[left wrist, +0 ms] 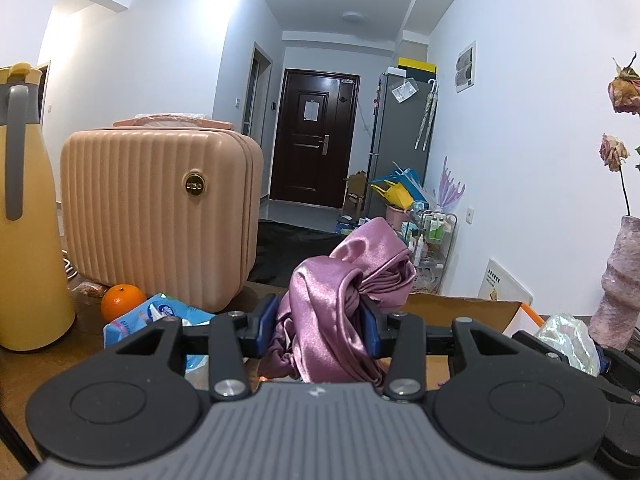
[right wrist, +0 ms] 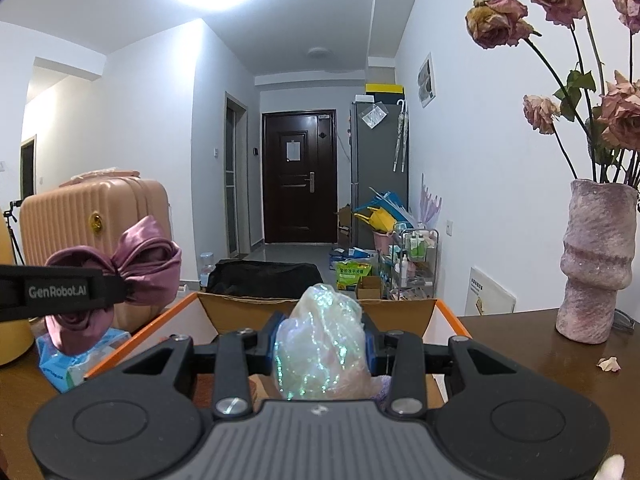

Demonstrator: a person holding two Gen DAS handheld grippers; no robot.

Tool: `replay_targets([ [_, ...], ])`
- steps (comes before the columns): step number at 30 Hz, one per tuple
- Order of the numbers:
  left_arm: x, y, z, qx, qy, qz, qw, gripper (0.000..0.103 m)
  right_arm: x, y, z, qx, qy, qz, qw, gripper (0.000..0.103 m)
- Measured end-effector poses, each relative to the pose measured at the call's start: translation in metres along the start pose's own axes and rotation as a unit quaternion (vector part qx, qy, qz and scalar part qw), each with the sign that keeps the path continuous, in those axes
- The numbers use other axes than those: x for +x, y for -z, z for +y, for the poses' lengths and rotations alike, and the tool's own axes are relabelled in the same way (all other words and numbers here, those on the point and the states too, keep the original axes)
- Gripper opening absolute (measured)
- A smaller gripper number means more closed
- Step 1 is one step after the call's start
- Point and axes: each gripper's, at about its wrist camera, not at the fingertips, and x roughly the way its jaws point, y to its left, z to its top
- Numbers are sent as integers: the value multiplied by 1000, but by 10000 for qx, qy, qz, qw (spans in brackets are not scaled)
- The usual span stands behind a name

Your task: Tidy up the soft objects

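Right gripper [right wrist: 322,346] at six o'clock, fingers [right wrist: 370,350] clamped on a crumpled iridescent bundle [right wrist: 320,344], held above an open cardboard box [right wrist: 400,307] with orange-edged flaps. At nine o'clock, left gripper [right wrist: 120,288] reaching in from the frame edge, closed on a mauve satin cloth [right wrist: 140,260], in front of a ribbed pink case [right wrist: 80,204] and above a blue tissue pack [right wrist: 60,364]. At three o'clock, a pink textured vase [right wrist: 596,264] of dried roses [right wrist: 500,20] standing on the brown counter [right wrist: 520,344], one fallen petal [right wrist: 609,364] lying near its base.
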Motion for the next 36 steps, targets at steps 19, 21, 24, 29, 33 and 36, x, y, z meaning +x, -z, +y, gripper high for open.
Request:
replay_targets([
  [19,35,4,-17,236,8,117,9997,43,37,2,-9,96,282,511,9983,37],
  [21,41,6,-20,287,-24,142,9995,43,42,3,-10,105,306,558,9979,37],
  [24,52,7,-23,354,-63,201,9992,43,48,5,-12,111,331,615,9975,37],
  [29,63,13,-25,460,-105,247,9986,43,55,10,-12,65,235,653,9976,37],
  [33,69,16,-27,532,-126,272,9981,43,59,14,-7,-92,280,681,9972,37],
  [36,72,18,-28,575,-155,299,9978,44,63,17,-6,-154,363,756,9964,37],
])
